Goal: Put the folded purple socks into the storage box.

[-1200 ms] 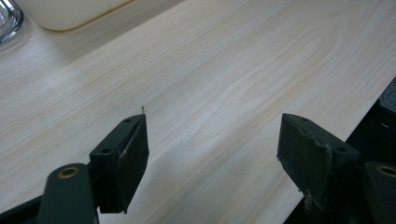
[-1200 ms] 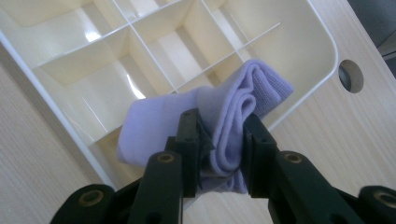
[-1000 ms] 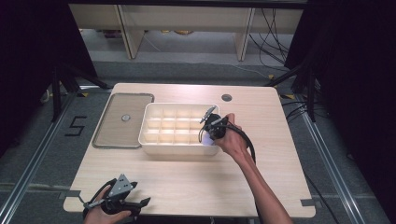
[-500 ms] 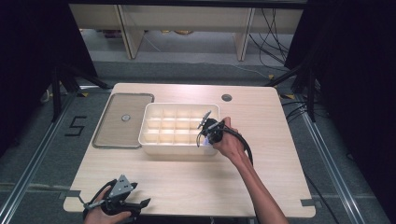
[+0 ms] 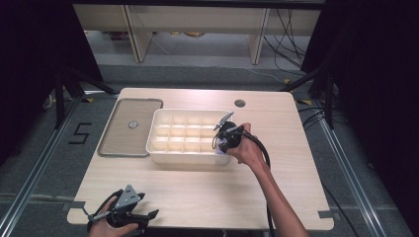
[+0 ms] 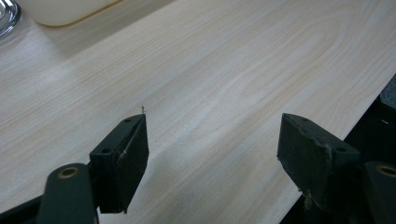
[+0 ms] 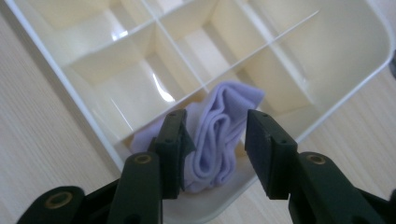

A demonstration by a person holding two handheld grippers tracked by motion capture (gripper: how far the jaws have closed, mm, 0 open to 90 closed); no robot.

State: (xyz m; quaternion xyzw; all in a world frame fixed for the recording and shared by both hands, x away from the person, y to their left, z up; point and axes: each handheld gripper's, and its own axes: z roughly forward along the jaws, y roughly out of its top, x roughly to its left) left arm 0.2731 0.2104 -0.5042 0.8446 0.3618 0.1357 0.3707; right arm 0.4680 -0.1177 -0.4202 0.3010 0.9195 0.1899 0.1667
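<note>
Folded lilac cloth (image 7: 215,135), bunched in soft ridges, lying in a corner compartment of a cream divided box (image 7: 93,112). Seen in the high view as a small pale purple patch (image 5: 221,148) at the near right corner of the box (image 5: 188,157). Right gripper (image 7: 212,140) poised directly over the cloth, one black jaw on each side of the bundle. Jaws just opened wider; right jaw clear of the fabric with a visible gap, left jaw close against the folds, so released rather than clamped. Cloth resting on the compartment floor, between the jaws. Right hand (image 5: 242,145) wrapped around the gripper body, forearm reaching in from the bottom edge, black cable trailing along it.

Other compartments of the box showing bare cream floors between thin dividers. Just left of the box, a flat rectangular lid (image 5: 129,127) with a dark rim and a small round knob at its centre, lying on the pale wooden table (image 5: 276,187).

Left gripper (image 6: 212,140) at the near left corner of the table, well apart from the box, held in the left hand (image 5: 111,228). Jaws spread wide, nothing between them, bare wood grain beneath.
</note>
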